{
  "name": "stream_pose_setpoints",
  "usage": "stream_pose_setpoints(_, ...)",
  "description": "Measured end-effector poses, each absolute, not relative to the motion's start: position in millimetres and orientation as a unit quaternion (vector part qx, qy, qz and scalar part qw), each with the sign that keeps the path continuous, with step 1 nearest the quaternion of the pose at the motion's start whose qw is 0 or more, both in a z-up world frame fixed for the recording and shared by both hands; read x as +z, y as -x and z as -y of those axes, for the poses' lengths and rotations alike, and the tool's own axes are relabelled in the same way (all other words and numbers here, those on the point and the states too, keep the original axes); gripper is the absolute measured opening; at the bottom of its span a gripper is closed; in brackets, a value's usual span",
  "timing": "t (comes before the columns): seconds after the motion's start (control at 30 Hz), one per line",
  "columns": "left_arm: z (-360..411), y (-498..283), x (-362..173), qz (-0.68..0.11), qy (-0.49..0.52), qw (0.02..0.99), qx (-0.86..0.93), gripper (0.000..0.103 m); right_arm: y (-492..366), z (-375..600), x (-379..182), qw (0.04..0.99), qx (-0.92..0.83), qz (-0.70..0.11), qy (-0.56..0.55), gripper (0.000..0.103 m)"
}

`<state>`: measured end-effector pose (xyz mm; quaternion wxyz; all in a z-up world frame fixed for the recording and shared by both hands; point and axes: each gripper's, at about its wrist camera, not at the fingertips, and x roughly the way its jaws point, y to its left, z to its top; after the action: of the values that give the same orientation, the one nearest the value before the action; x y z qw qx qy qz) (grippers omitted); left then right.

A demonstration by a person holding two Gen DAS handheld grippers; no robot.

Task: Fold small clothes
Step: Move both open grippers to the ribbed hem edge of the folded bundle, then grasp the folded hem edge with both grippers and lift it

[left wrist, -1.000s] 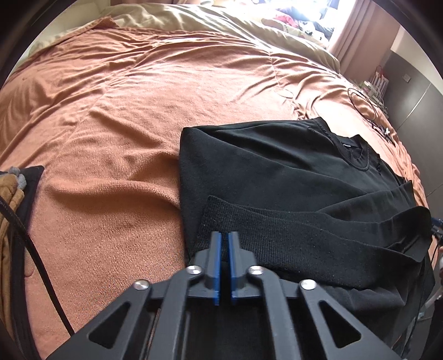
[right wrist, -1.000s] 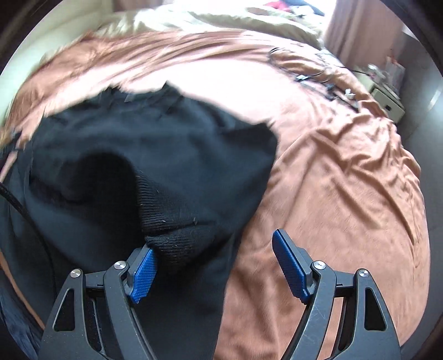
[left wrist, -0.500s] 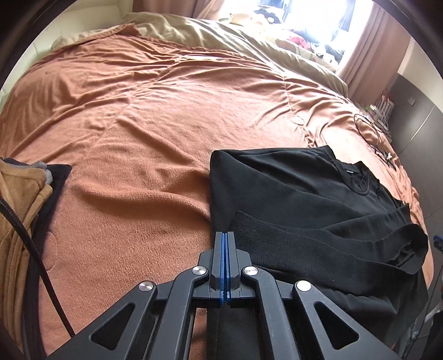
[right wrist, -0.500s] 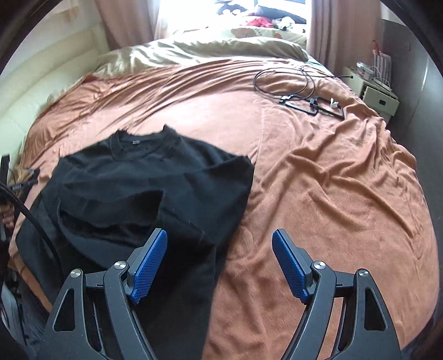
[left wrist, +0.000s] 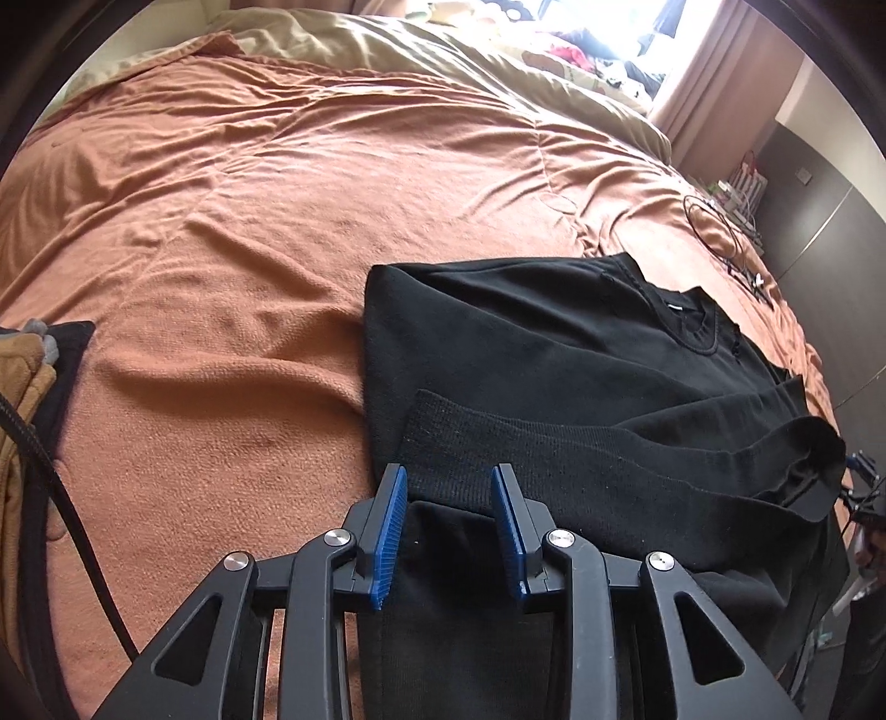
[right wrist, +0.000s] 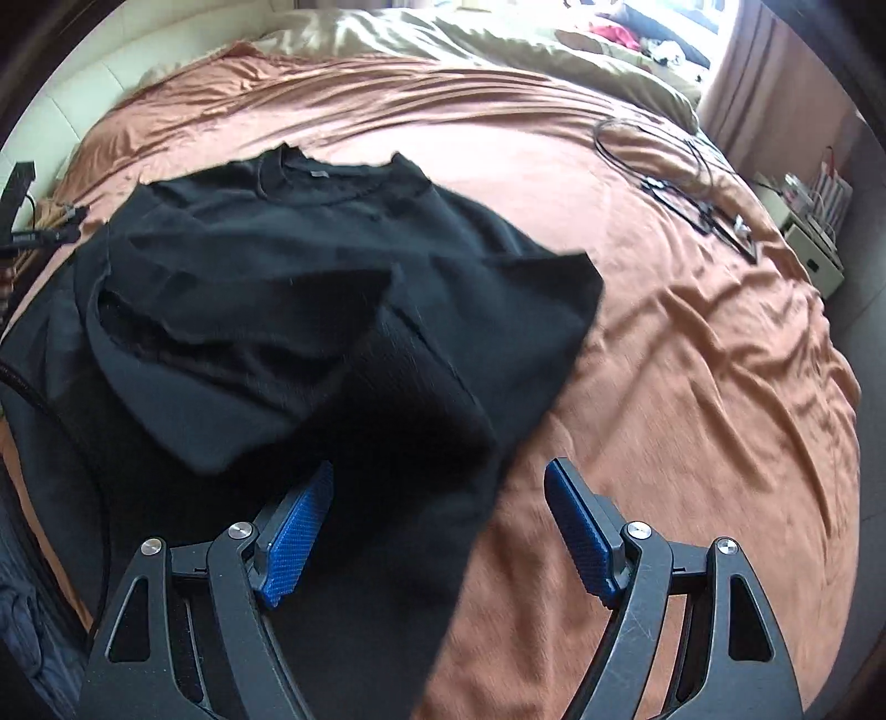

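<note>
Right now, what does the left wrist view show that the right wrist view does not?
Only the left wrist view: the tan folded garment at the bed's left edge, and the left gripper, jaws just opened. Only the right wrist view: the white bedside cabinet and the open right gripper. Both: the black long-sleeved sweater on the orange blanket, and the black cable.

Daylight enters from the overexposed window (left wrist: pixel 626 22) at upper right, blown out to white. The right wrist view is motion-blurred; the left is sharp. Fisheye bending and dark vignette at all edges.
</note>
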<state>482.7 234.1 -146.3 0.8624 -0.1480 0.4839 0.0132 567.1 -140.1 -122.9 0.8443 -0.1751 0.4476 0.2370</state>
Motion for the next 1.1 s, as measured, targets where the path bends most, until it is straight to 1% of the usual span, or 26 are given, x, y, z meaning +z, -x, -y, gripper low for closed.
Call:
stream_pose_setpoints(0.13,-234,-486,-150,-0.489,0.143,0.86,0.015,0.034,-582,137,-131,0.851,0.238,-0.437,0.168,0.077)
stream_pose_setpoints(0.3,-235,-488,-153,-0.492,0.144,0.858,0.018,0.034,-604,137,-142,0.849,0.252,-0.443,0.139,0.076)
stream_pose_setpoints(0.37,-234,-489,-154,-0.492,0.144,0.858,0.019,0.034,-609,140,-147,0.846,0.259,-0.452,0.116,0.067)
stream_pose_setpoints(0.43,-234,-490,-155,-0.491,0.145,0.859,0.019,0.034,-616,144,-150,0.841,0.268,-0.461,0.09,0.049)
stream_pose_setpoints(0.47,-234,-490,-155,-0.49,0.145,0.859,0.019,0.034,-619,145,-151,0.84,0.271,-0.464,0.081,0.044)
stream_pose_setpoints(0.5,-234,-491,-155,-0.49,0.144,0.859,0.019,0.034,-619,147,-152,0.84,0.272,-0.464,0.075,0.037)
stream_pose_setpoints(0.53,-234,-492,-155,-0.49,0.143,0.859,0.018,0.034,-619,149,-152,0.843,0.268,-0.461,0.073,0.027)
stream_pose_setpoints(0.57,-234,-493,-156,-0.491,0.143,0.859,0.019,0.034,-620,153,-151,0.846,0.263,-0.458,0.071,0.02)
stream_pose_setpoints(0.6,-235,-493,-156,-0.492,0.143,0.859,0.019,0.034,-621,156,-150,0.849,0.259,-0.457,0.065,0.008)
stream_pose_setpoints(0.67,-234,-494,-156,-0.492,0.143,0.859,0.021,0.034,-620,167,-143,0.854,0.255,-0.453,0.035,0.005)
stream_pose_setpoints(0.77,-231,-497,-156,-0.492,0.134,0.86,0.019,0.034,-617,183,-131,0.865,0.243,-0.44,-0.002,0.004)
stream_pose_setpoints(0.83,-229,-498,-157,-0.491,0.138,0.86,0.011,0.034,-615,188,-127,0.87,0.233,-0.435,-0.005,0.004)
stream_pose_setpoints(1.1,-227,-512,-169,-0.5,0.137,0.855,0.021,0.032,-609,199,-145,0.867,0.193,-0.459,-0.025,0.004)
